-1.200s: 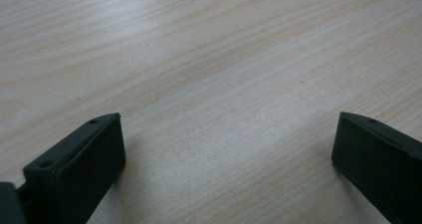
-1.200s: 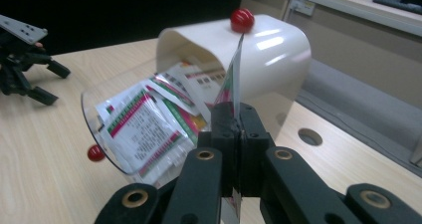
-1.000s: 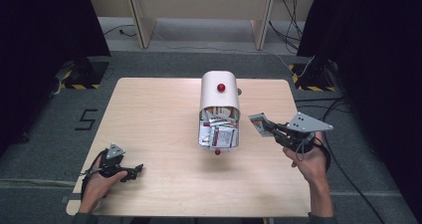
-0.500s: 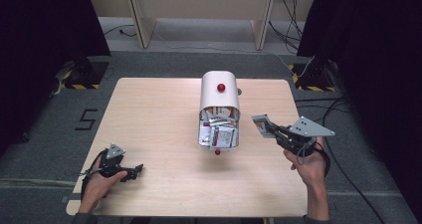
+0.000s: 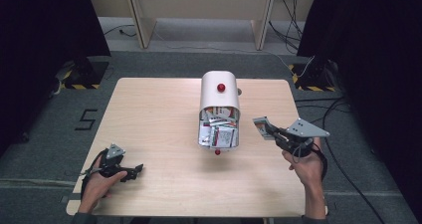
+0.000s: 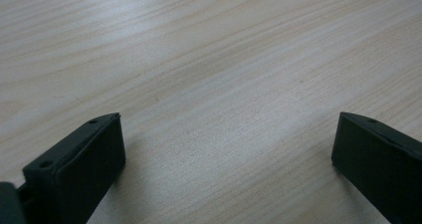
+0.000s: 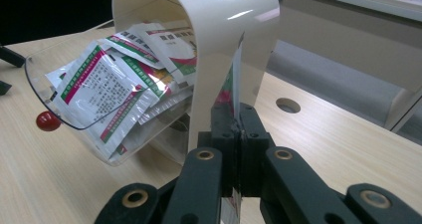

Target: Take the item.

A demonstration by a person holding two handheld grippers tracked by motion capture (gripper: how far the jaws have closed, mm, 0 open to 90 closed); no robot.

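Wooden table [image 5: 159, 114], centre: packet-filled box [image 5: 219, 109]. Right gripper [image 5: 263, 127] clamps a sachet [image 5: 260, 124] at right; left gripper [image 5: 137, 169], lower left, spread wide.

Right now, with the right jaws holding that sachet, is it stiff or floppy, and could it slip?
The sachet looks thin and flat, seen edge-on between the shut jaws, so probably light and a bit floppy. Its glossy surface, like the sachets in the bin, suggests it may slide if the right gripper loosens.

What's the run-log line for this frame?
right gripper: shut on packet, right of bin | left gripper: open, low over table, holding nothing | bin: lid open, packets inside
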